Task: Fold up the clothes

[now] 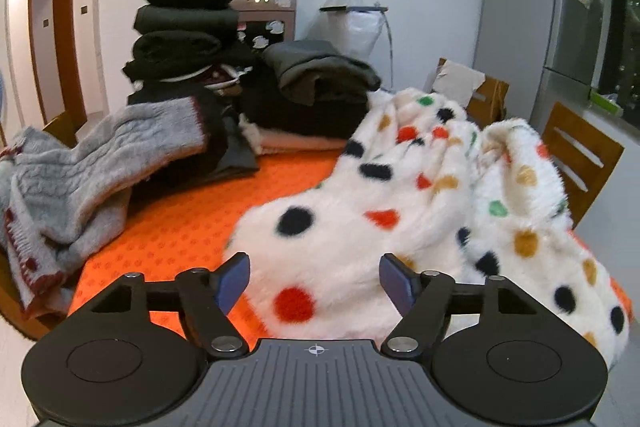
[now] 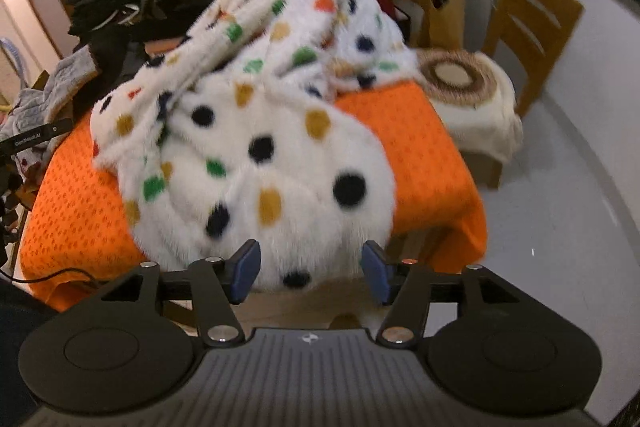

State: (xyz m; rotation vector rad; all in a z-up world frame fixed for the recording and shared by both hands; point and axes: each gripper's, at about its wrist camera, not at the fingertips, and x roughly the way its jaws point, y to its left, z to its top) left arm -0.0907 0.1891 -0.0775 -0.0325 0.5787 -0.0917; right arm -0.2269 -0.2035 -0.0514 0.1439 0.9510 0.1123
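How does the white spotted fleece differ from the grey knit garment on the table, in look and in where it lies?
The white spotted fleece is fluffy with coloured dots; the grey knit garment is cable-knit with dark red trim. The fleece lies bunched in the middle of the orange table cover, right in front of both open tongs; the grey knit is heaped at the table's left edge, beside the stack of folded dark clothes. Both are still unfolded.

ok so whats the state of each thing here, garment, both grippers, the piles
spotted fleece garment: crumpled on the orange table cover, unfolded
left gripper: open, holding nothing
right gripper: open, holding nothing
dark clothes: folded, stacked
grey knit sweater: loose heap, unfolded
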